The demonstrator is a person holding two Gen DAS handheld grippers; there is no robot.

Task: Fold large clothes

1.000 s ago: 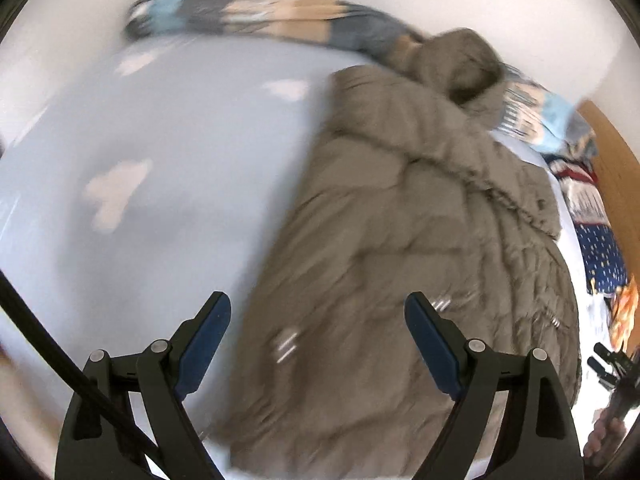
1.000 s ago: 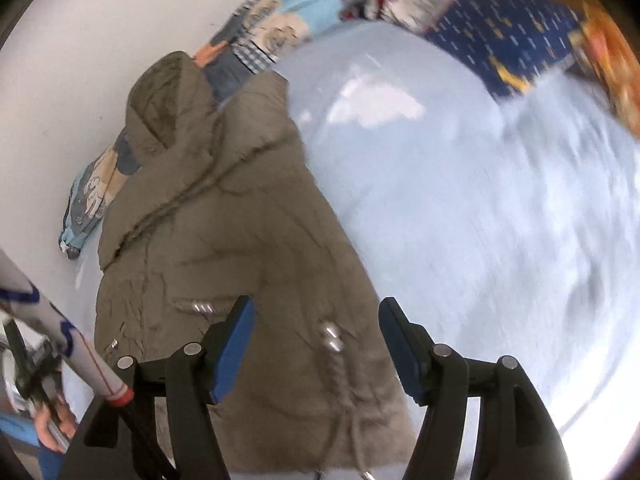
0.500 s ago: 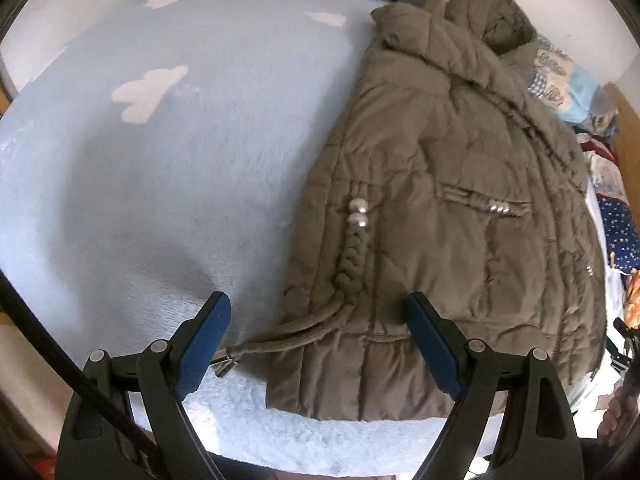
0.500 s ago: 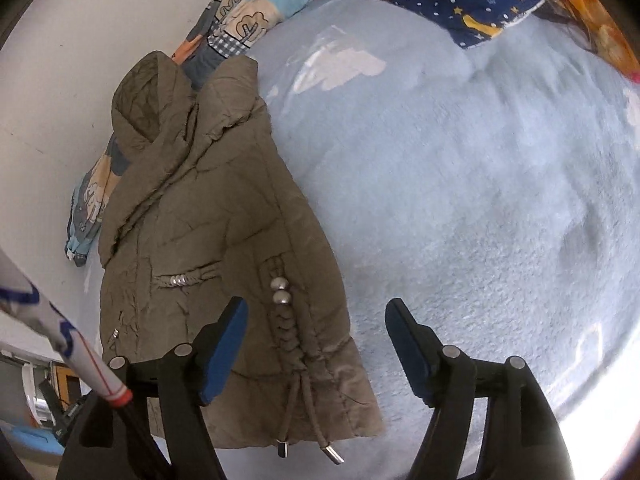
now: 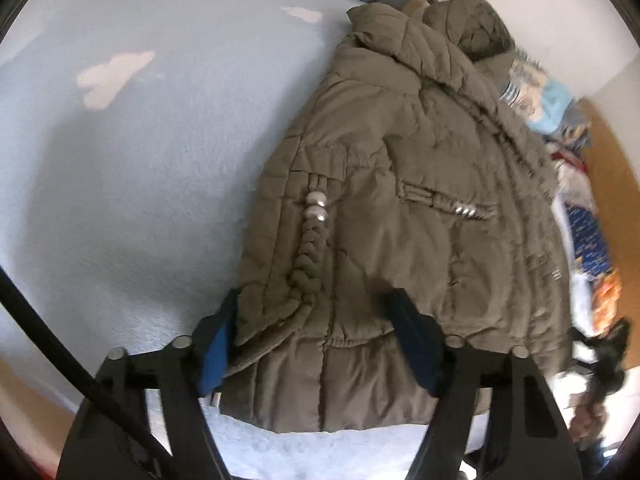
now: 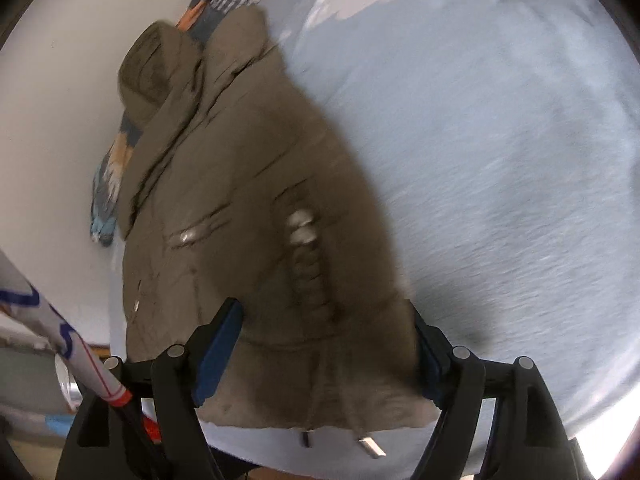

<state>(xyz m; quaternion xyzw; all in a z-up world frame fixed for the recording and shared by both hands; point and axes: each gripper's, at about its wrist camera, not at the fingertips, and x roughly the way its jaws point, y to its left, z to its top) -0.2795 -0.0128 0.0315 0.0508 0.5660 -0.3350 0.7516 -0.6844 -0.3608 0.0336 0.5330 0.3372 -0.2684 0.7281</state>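
Left fingers [image 5: 218,344] closing around one coat [image 5: 400,220] hem, right fingers [image 6: 218,344] opening astride it; one blanket [image 5: 120,180], pillows [image 5: 540,100] behind

Jacket [image 5: 400,208] on bed [image 5: 140,160], hood toward the wall [image 6: 60,60].

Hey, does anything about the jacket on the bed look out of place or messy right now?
Only slightly: the jacket's drawstring ends trail past the hem onto the blue blanket, and its hood is bunched against the wall. No damage shows.
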